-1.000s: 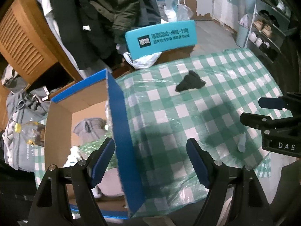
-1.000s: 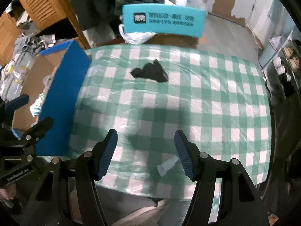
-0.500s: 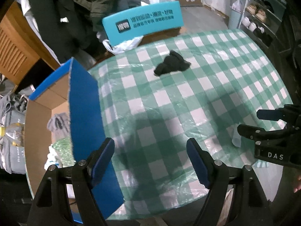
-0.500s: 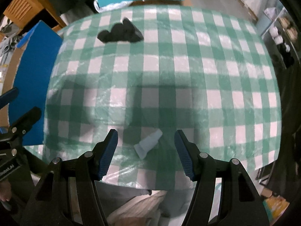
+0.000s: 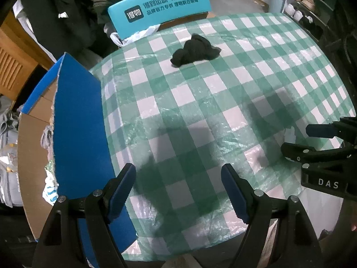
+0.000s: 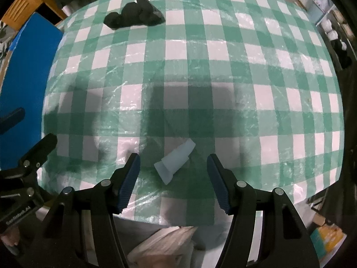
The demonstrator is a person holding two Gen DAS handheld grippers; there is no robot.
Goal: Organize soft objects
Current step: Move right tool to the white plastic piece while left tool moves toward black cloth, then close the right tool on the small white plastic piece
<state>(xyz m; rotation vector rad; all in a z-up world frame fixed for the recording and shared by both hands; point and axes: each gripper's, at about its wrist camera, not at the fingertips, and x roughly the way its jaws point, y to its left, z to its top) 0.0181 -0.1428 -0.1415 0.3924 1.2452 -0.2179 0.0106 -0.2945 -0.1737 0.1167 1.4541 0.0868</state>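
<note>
**Pale sock lined up between the right claw's fingers**

Here, from the left wrist view, the left gripper [image 5: 178, 189] hangs spread wide over the near edge of the checked tablecloth [image 5: 223, 78], pinching nothing. The blue-sided cardboard box [image 5: 75, 122] stands just to its left, with soft things partly showing inside. A black bundle of cloth [image 5: 195, 52] lies far across the table. The right gripper [image 5: 294, 139] enters from the right edge, and a scrap of the pale sock [image 5: 290, 134] shows beside its tips.

In the right wrist view, the right gripper [image 6: 173, 172] is also spread and empty. The pale sock [image 6: 175, 162] lies near the front table edge, directly between the 2 fingers, touching neither. Its long axis runs diagonally, from near-left to far-right, so the jaws would close across it at a slant. The black bundle of cloth [image 6: 133, 15] sits far off to the left. The right claw is plainly the nearer one; the likely next move is a short descent and squeeze.
</note>
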